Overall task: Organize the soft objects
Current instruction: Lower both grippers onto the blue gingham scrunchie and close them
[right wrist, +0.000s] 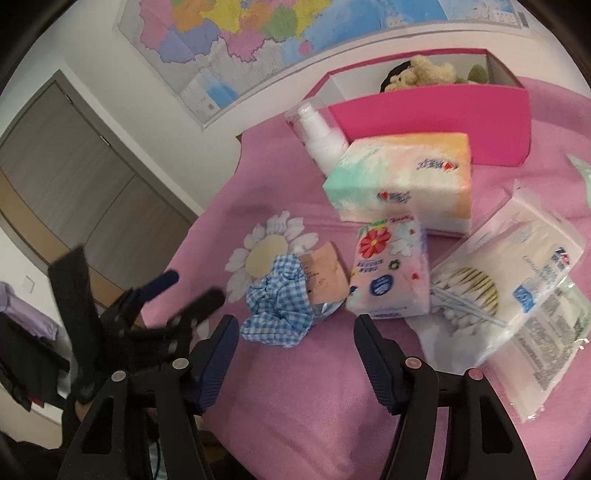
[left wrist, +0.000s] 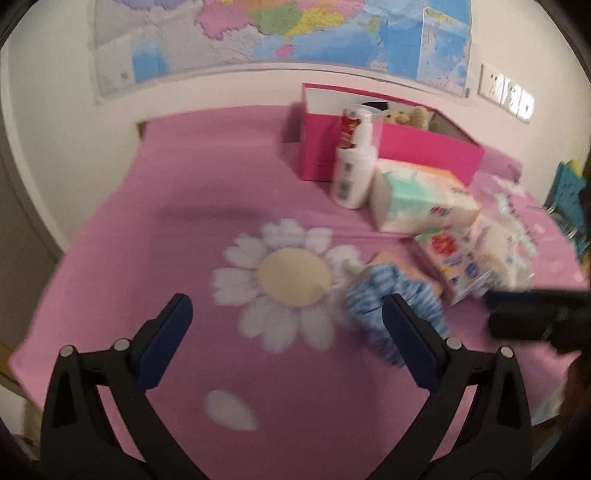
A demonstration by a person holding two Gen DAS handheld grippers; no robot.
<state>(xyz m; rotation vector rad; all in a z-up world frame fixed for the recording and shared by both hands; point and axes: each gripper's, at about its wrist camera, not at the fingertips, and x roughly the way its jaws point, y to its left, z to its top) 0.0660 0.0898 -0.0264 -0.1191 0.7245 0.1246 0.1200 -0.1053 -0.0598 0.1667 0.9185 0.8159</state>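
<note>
A blue-and-white checked scrunchie point(right wrist: 280, 302) lies on the pink daisy blanket point(right wrist: 295, 387), partly over a small beige packet point(right wrist: 328, 277). My right gripper point(right wrist: 297, 326) is open, its fingertips just short of the scrunchie on either side and not touching it. In the left wrist view the scrunchie point(left wrist: 369, 295) shows past the right finger of my open, empty left gripper point(left wrist: 288, 306), which hovers over the daisy print point(left wrist: 291, 277). The left gripper point(right wrist: 192, 291) also appears blurred at the left of the right wrist view. A pink box point(right wrist: 443, 122) at the back holds plush toys point(right wrist: 424, 74).
Between the scrunchie and the box lie a large tissue pack point(right wrist: 402, 181), a flowered tissue packet point(right wrist: 388, 269), a bag of cotton swabs point(right wrist: 498, 288) and a white pump bottle point(right wrist: 321, 136). A wall map point(left wrist: 280, 33) hangs behind. A door point(right wrist: 85, 184) stands to the left.
</note>
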